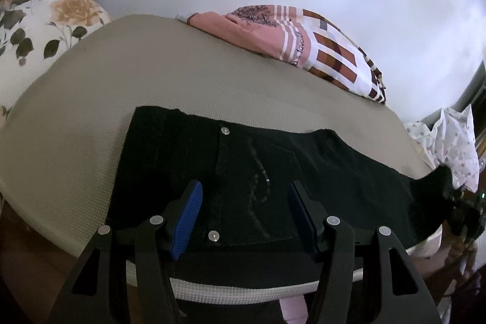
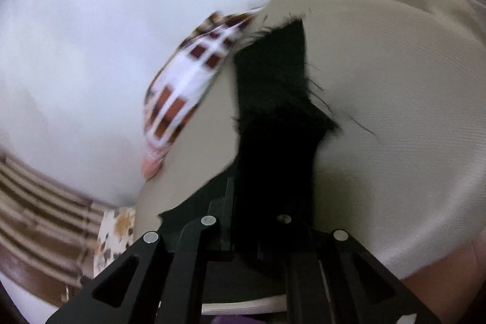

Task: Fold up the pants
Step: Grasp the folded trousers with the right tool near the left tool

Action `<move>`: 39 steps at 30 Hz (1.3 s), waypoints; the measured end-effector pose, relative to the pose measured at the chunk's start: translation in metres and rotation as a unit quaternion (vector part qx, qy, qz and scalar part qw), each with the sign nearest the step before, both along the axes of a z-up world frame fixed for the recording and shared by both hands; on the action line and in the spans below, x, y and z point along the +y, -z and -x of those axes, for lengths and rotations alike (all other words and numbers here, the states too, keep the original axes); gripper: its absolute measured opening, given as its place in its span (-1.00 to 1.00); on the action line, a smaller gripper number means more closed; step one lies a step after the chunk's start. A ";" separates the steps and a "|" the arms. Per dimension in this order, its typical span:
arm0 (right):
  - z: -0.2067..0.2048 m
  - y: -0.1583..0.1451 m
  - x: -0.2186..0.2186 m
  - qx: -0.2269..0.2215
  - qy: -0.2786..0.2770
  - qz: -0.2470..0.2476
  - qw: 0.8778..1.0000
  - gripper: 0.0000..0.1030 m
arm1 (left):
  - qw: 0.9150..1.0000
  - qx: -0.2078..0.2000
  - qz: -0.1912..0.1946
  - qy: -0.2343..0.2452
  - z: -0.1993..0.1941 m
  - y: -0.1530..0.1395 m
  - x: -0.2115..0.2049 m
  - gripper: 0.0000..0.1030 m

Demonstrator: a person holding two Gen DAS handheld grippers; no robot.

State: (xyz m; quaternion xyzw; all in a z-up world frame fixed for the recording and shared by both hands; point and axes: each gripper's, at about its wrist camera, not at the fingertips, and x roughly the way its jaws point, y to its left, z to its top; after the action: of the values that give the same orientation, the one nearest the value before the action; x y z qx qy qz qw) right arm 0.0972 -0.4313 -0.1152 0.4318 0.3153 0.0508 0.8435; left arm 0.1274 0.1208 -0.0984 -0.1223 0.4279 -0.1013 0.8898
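black denim pants (image 1: 273,166) on the bed (image 1: 91,111), heavy, limp, frayed at 12 o'clock; left gripper (image 1: 244,202) gapes over the waistband, right gripper (image 2: 258,233) seemingly pinches a leg; grip thick seams.

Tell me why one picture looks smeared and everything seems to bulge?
Left wrist view: sharp, though the fisheye lens bends the mattress into a dome; the black pants are so dark that little detail shows. Right wrist view: motion blur smears the checked cloth, and the right claw blends into the pants.
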 end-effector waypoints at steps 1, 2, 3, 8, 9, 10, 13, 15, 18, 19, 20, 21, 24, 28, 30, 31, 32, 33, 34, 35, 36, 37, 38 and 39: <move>-0.008 -0.004 0.015 -0.004 -0.016 -0.001 1.000 -0.79 | 1.000 0.002 0.002 0.002 0.000 0.001 -0.001 0.15; -0.014 -0.007 0.027 -0.007 -0.029 -0.002 1.000 -0.79 | 1.000 0.007 0.004 0.005 0.000 0.004 -0.002 0.15; -0.021 -0.010 0.042 -0.009 -0.045 -0.004 0.999 -0.79 | 1.000 0.011 0.003 0.008 0.000 0.006 -0.004 0.15; -0.057 -0.004 0.133 -0.007 -0.136 -0.002 0.991 -0.80 | 1.000 0.018 0.000 0.018 0.001 0.011 -0.009 0.15; -0.067 0.000 0.148 -0.001 -0.149 0.002 0.989 -0.80 | 1.000 0.018 0.002 0.019 0.002 0.011 -0.009 0.15; -0.073 0.009 0.168 0.009 -0.167 0.008 0.986 -0.80 | 1.000 0.020 0.004 0.019 0.002 0.012 -0.010 0.15; -0.085 0.034 0.206 0.033 -0.204 0.019 0.978 -0.80 | 0.999 0.028 0.009 0.021 0.001 0.015 -0.010 0.16; -0.080 0.046 0.228 0.041 -0.224 0.045 0.973 -0.80 | 0.999 0.032 0.011 0.022 0.001 0.017 -0.011 0.16; -0.071 0.053 0.244 0.043 -0.240 0.056 0.968 -0.80 | 0.999 0.043 0.013 0.026 0.000 0.022 -0.012 0.17; -0.070 0.054 0.246 0.043 -0.241 0.061 0.968 -0.79 | 0.998 0.046 0.015 0.028 0.000 0.024 -0.013 0.17; -0.072 0.054 0.248 0.040 -0.244 0.069 0.966 -0.80 | 0.998 0.050 0.016 0.029 -0.001 0.026 -0.014 0.17; -0.065 0.054 0.248 0.037 -0.246 0.076 0.966 -0.80 | 0.998 0.052 0.017 0.032 -0.001 0.027 -0.014 0.17; -0.062 0.046 0.254 0.027 -0.249 0.095 0.963 -0.80 | 0.998 0.056 0.015 0.037 -0.002 0.028 -0.019 0.17; -0.057 0.037 0.267 0.015 -0.262 0.140 0.955 -0.79 | 0.998 0.056 0.012 0.040 -0.001 0.029 -0.020 0.17; -0.053 0.035 0.276 0.011 -0.268 0.165 0.949 -0.79 | 0.997 0.058 0.014 0.040 -0.001 0.030 -0.020 0.17; -0.052 0.035 0.280 0.009 -0.273 0.181 0.945 -0.79 | 0.997 0.059 0.015 0.039 -0.001 0.030 -0.020 0.17; -0.049 0.035 0.286 0.005 -0.280 0.205 0.938 -0.78 | 0.997 0.059 0.014 0.039 -0.001 0.031 -0.019 0.17; -0.047 0.036 0.289 0.002 -0.284 0.219 0.934 -0.76 | 0.997 0.060 0.014 0.039 -0.001 0.031 -0.019 0.17; -0.045 0.036 0.292 0.000 -0.288 0.231 0.929 -0.74 | 0.997 0.062 0.014 0.039 -0.001 0.031 -0.018 0.17; -0.042 0.037 0.296 -0.002 -0.298 0.238 0.924 -0.67 | 0.997 0.063 0.014 0.039 -0.001 0.032 -0.018 0.17; -0.040 0.038 0.297 -0.003 -0.304 0.237 0.923 -0.63 | 0.997 0.065 0.016 0.038 -0.001 0.033 -0.016 0.17; -0.038 0.039 0.298 -0.005 -0.311 0.238 0.920 -0.53 | 0.997 0.067 0.018 0.037 -0.002 0.033 -0.015 0.17; -0.035 0.039 0.300 -0.008 -0.320 0.241 0.916 -0.43 | 0.997 0.069 0.020 0.036 -0.002 0.034 -0.014 0.17; -0.033 0.040 0.303 -0.009 -0.333 0.242 0.911 -0.38 | 0.997 0.072 0.024 0.034 -0.002 0.034 -0.012 0.17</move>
State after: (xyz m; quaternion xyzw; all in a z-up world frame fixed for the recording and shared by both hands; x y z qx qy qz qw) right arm 0.1297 -0.1285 -0.1552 0.0837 0.4359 0.2548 0.8591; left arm 0.1296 0.1086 -0.1320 -0.1357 0.4922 -0.1324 0.8496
